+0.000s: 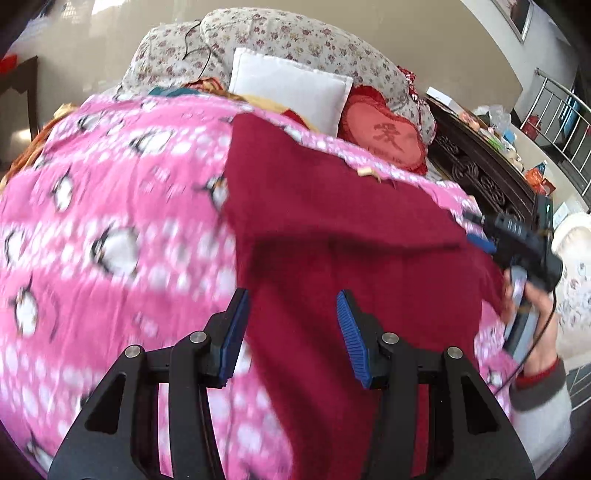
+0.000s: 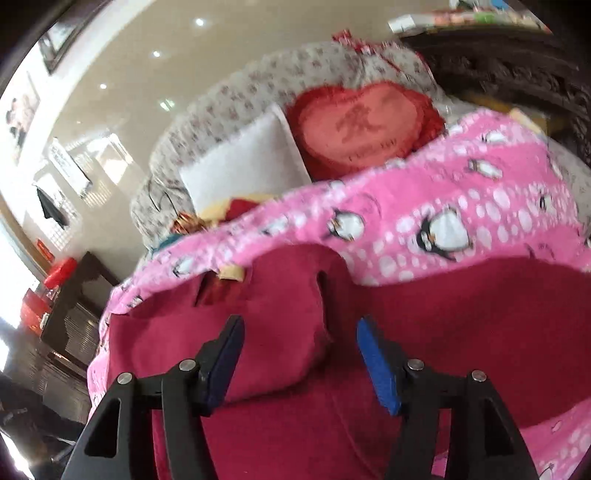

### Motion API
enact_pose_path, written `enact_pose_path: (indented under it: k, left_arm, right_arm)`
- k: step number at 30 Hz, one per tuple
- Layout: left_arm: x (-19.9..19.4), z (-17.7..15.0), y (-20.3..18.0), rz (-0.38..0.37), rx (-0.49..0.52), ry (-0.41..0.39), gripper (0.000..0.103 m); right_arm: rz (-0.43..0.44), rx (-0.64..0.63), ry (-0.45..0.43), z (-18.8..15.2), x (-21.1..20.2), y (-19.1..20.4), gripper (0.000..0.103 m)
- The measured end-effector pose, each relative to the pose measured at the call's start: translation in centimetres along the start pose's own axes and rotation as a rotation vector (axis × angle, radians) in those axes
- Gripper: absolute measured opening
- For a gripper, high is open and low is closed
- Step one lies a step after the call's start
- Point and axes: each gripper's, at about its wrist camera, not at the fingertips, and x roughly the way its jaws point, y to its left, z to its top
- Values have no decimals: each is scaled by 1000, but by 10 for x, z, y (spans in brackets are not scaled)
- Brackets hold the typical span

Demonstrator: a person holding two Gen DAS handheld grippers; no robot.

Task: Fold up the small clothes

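Left claw [image 1: 291, 325] — blue pads spread apart, gripping nothing, hovering over dark red garment [image 1: 332, 229]. Right claw [image 2: 300, 352] likewise spread wide, empty, above a raised fold of the same garment. Garment spread on pink penguin-print blanket [image 1: 110, 206]. Behind: white pillow [image 1: 288, 88], red heart cushion [image 1: 384, 133], floral sofa back [image 1: 280, 33] — carved dark wooden furniture [image 1: 480, 162] at right.

A home living room: floral sofa [image 1: 295, 40], heart cushion [image 1: 384, 136], penguin blanket [image 1: 110, 221], carved wooden table [image 1: 480, 166].
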Motion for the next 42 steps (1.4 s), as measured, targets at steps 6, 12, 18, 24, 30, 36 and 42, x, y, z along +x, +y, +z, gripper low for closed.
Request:
enact_pose_path:
  k: [6, 12, 18, 24, 30, 36, 42]
  left_arm:
    - [-10, -48, 1, -12, -15, 71, 48]
    - [-11, -87, -7, -43, -29, 151, 48]
    - [0, -109, -19, -38, -21, 190, 48]
    - [3, -115, -32, -100, 22, 195, 19]
    - [-19, -119, -33, -144, 66, 180, 6]
    - [-39, -120, 6, -72, 7, 171, 5]
    - [-46, -123, 21, -49, -29, 200, 6]
  right_arm:
    - [-121, -164, 115, -13, 43, 18, 22]
    - [-152, -151, 16, -5, 30, 2, 11]
    - [-145, -162, 30, -17, 17, -5, 20]
    - [-72, 62, -38, -44, -68, -75, 59]
    - [-16, 494, -4, -85, -110, -199, 59]
    - [-70, 627, -62, -101, -145, -252, 60]
    - [-66, 661, -67, -101, -123, -258, 60]
